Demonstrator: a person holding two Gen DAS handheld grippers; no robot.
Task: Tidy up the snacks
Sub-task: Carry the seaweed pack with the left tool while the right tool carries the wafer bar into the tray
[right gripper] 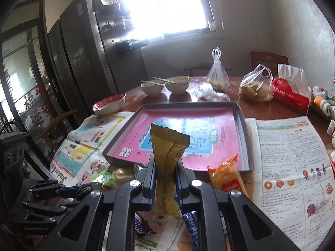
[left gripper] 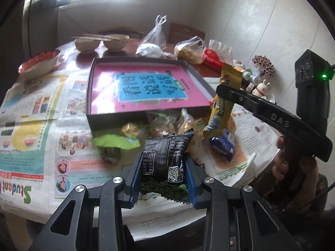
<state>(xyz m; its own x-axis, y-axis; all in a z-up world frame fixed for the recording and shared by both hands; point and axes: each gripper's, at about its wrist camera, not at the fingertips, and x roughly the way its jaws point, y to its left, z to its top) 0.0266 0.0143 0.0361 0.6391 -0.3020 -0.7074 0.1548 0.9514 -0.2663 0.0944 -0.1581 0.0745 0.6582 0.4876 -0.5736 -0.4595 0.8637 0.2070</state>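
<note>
We have a black foil snack packet printed with white text and a QR code (left gripper: 167,156) pinched between the blue pads of our left gripper (left gripper: 162,179), lifted clear of the newspaper-covered round table (left gripper: 31,113). Our right gripper (right gripper: 165,179) is clamped tight on a tall yellow-gold foil snack pouch (right gripper: 169,152), which stands upright between its pads — from the left wrist view the same pouch (left gripper: 224,102) hangs under the right gripper's black finger.

Below both packets lies the loose pile of snacks: a green wrapped sweet (left gripper: 116,142), a blue wrapped bar (left gripper: 223,146), and an orange crinkled packet (right gripper: 227,175) leaning at the box's near corner.

Just behind the pile sits the shallow dark cardboard box lined with a pink and blue printed sheet (left gripper: 144,87), nothing in it.

Farther back on the bare wood are two pale bowls with chopsticks across them (right gripper: 165,85), a red-rimmed bowl (right gripper: 108,104), knotted clear plastic bags (right gripper: 255,85) and a red tissue pack (right gripper: 291,96).
</note>
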